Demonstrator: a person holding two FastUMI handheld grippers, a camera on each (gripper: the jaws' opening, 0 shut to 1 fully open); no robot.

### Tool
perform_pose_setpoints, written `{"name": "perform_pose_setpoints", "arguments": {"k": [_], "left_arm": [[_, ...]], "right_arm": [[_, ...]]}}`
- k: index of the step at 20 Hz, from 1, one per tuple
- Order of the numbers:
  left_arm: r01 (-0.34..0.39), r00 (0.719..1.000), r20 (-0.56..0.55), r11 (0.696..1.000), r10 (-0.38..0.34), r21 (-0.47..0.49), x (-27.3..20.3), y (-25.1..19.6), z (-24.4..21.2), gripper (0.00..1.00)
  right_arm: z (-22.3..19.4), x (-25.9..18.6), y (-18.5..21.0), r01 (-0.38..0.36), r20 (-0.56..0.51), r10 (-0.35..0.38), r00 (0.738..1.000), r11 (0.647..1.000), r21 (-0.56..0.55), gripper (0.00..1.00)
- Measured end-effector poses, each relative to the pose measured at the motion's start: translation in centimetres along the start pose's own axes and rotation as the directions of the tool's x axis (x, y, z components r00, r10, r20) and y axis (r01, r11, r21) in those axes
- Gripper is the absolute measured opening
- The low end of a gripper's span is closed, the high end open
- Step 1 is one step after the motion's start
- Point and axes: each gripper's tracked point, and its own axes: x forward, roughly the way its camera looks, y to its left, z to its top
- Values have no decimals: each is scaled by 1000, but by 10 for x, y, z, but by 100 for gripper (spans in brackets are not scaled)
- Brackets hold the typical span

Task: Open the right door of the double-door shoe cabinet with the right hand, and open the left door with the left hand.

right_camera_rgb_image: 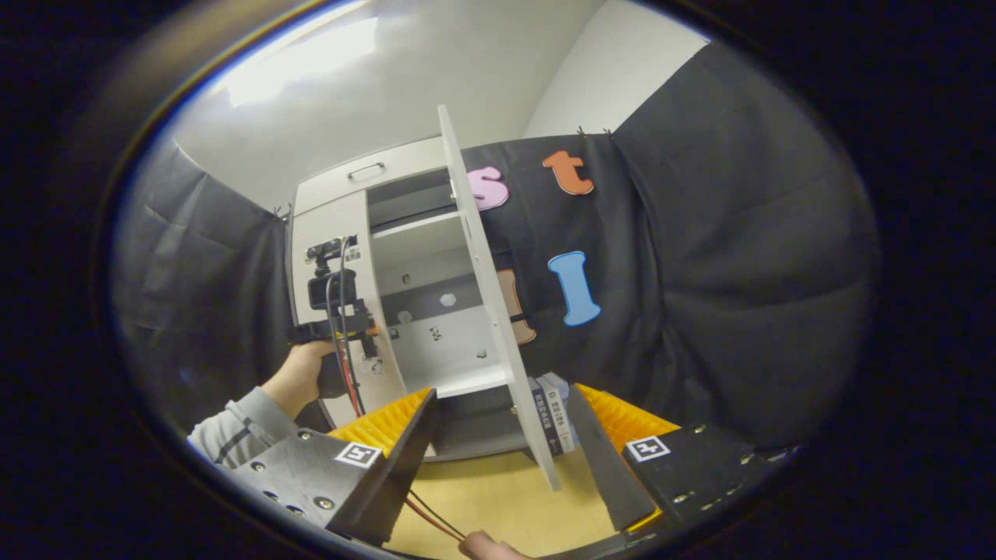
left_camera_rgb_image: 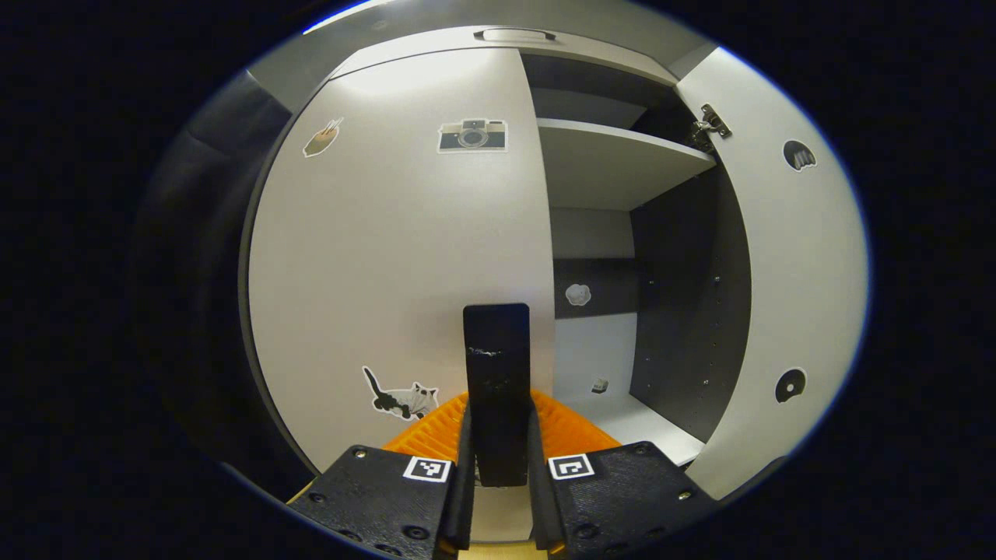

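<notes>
The left tongs (left_camera_rgb_image: 498, 459) are seen with their fingers drawn close together, and a dark upright handle (left_camera_rgb_image: 496, 365) stands in the narrow gap between them. Whether both pads press on it cannot be told, though a grip is likely. The handle sits at the free edge of the left door (left_camera_rgb_image: 397, 264), which lies flat against the cabinet, not yet opened. Its long axis runs vertically, and the fingers straddle it from either side, so a pull straight back toward the holder, then curving leftward about the hinge side, is judged to be what the next move calls for.

In the right gripper view, the right tongs (right_camera_rgb_image: 498, 451) are spread wide with nothing held. The right door (right_camera_rgb_image: 490, 311) is seen edge-on just ahead of them, swung well out from the cabinet (right_camera_rgb_image: 327, 225), so that half of the task looks done. Shelves (left_camera_rgb_image: 615, 155) are exposed behind it. The left tongs are also seen there, farther off, held by a hand (right_camera_rgb_image: 299, 377) up against the left door.

The left hand is thus the nearer one to the remaining door. Books (right_camera_rgb_image: 552, 420) stand on the surface (right_camera_rgb_image: 498, 505) beside the cabinet, clear of the left door's swing.
</notes>
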Motion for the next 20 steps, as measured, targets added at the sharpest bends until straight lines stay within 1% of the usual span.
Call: {"name": "perform_pose_setpoints", "arguments": {"k": [1, 3, 5, 6, 11, 14, 18, 20], "left_arm": [[7, 1000, 1, 1000, -7, -8, -1, 0, -1, 28], [29, 1000, -5, 1000, -29, -3, -3, -1, -2, 27], [41, 999, -12, 999, -41, -2, -9, 0, -2, 27], [46, 999, -13, 999, -46, -2, -13, 0, -2, 28], [71, 997, -17, 997, -71, -4, -43, 6, -4, 27], [82, 996, -17, 997, -82, 7, -63, 13, -4, 26], [94, 995, -19, 996, -94, 9, -88, 23, -4, 26], [100, 995, -21, 995, -100, 11, -97, 27, -7, 26]], "right_arm": [[0, -1, 4, -11, -2, 11, 1000, 1000, -7, 98], [1, -4, 14, -31, 8, 32, 999, 999, -41, 98], [-1, -5, 23, -42, 9, 42, 999, 996, -80, 98], [-4, -6, 26, -49, 7, 50, 999, 994, -95, 98], [-10, -9, 44, -75, -9, 74, 997, 990, -121, 98], [-10, -10, 49, -66, -1, 67, 998, 989, -130, 98], [-12, -8, 44, -33, -8, 33, 999, 994, -108, 98], [-13, -8, 45, -28, -10, 27, 1000, 994, -107, 98]]}}
